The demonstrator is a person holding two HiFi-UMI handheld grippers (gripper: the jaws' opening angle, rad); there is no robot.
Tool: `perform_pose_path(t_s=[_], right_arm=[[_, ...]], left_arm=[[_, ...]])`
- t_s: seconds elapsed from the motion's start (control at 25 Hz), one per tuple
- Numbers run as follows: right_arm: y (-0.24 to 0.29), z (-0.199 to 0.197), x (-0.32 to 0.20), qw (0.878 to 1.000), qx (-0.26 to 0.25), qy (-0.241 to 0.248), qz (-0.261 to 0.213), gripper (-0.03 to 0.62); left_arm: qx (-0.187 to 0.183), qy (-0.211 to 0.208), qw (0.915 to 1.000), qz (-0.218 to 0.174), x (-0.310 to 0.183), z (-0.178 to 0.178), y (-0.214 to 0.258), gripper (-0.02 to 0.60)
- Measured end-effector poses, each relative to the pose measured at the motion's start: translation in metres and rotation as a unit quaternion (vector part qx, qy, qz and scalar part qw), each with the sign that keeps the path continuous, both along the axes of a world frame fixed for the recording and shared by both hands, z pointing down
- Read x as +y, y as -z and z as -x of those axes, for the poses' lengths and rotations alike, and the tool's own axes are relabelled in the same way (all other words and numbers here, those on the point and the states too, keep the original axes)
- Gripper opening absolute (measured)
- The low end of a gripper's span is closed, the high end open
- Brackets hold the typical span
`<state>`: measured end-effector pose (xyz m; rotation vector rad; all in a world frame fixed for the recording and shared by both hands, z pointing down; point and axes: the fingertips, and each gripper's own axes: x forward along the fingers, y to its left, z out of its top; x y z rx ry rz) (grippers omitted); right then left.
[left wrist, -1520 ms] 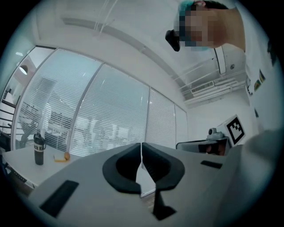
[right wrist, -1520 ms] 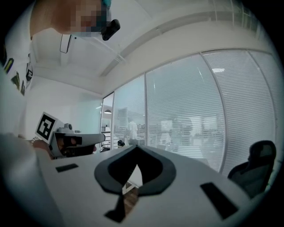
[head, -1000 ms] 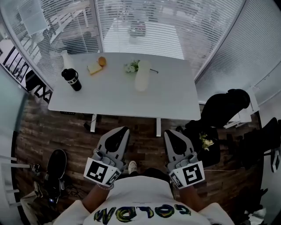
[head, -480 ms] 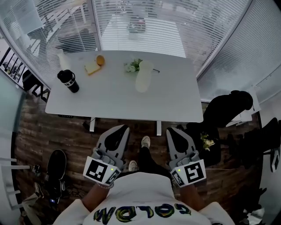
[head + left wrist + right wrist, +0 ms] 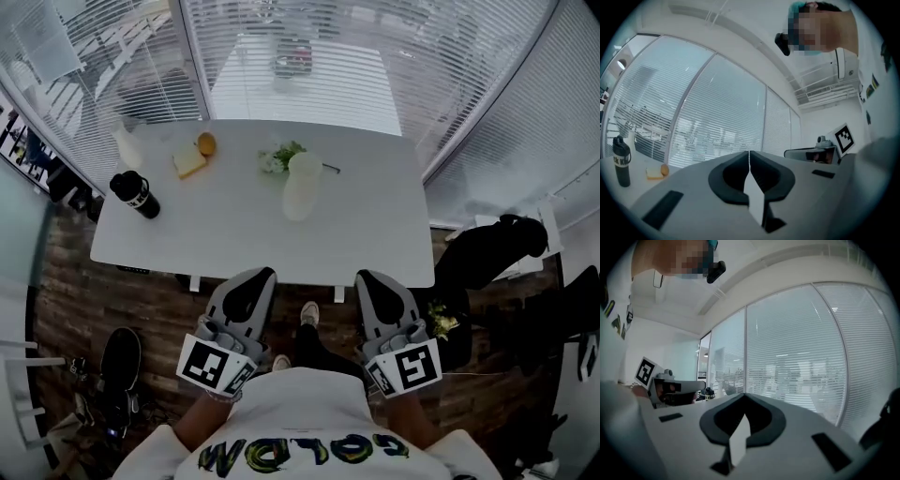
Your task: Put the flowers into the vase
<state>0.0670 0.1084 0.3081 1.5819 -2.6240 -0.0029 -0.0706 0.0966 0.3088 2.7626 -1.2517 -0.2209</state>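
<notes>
Smooth white table (image 5: 375, 234): at the left a black cylindrical bottle (image 5: 134, 195) with its cap on, can't see inside. Then a small leafy white-green bunch of flowers (image 5: 277, 157) lying on the tabletop right against the tall frosted vase (image 5: 301, 187), not in it. Left tongs (image 5: 258, 276) and right tongs (image 5: 368, 278), matte grey, both closed tight on nothing

Daylight pours through the slatted blinds (image 5: 300, 56) across the top of the head view, so the white table (image 5: 234, 234) glares and the pale vase (image 5: 302, 186) nearly vanishes against it. The floor (image 5: 66, 309) at lower left is dim. Every view bows at its edges, and both gripper views darken to black corners.
</notes>
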Motion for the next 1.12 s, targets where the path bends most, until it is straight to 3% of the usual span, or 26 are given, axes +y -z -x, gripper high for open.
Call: perform_pose_path(t_s=[0.64, 1.12], right_arm=[[0.007, -0.083, -0.141, 1.0, -0.01, 0.014, 0.002, 0.011], [-0.006, -0.107, -0.201, 1.0, -0.009, 0.027, 0.014, 0.011]], left_arm=[[-0.014, 0.015, 0.9998, -0.002, -0.136, -0.078, 0.013, 0.018], [-0.015, 0.046, 0.9988, 0.007, -0.193, -0.092, 0.0, 0.018]])
